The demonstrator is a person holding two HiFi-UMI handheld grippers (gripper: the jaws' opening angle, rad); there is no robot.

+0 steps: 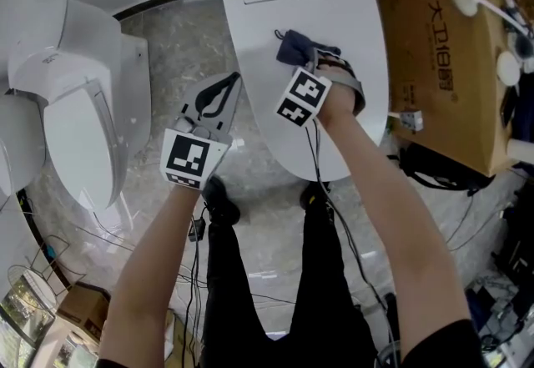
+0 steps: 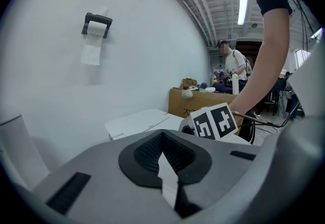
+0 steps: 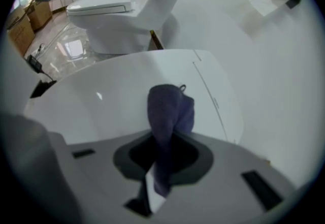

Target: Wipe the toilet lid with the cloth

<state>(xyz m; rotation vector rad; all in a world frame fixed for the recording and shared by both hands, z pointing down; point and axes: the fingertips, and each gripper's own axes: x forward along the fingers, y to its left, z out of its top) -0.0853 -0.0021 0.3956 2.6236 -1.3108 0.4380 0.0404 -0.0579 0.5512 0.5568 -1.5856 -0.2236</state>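
Your right gripper (image 3: 160,169) is clenched on the dark blue cloth (image 3: 167,111). The cloth's free end lies over the closed white toilet lid (image 3: 101,101), on the half nearer the hinge. Your left gripper (image 1: 219,95) hangs just off the lid's left edge, over the marbled floor (image 1: 175,49), with its jaws together and nothing between them. A second toilet (image 1: 79,124) stands farther left, and a cardboard box (image 1: 442,49) stands just right of the lid.
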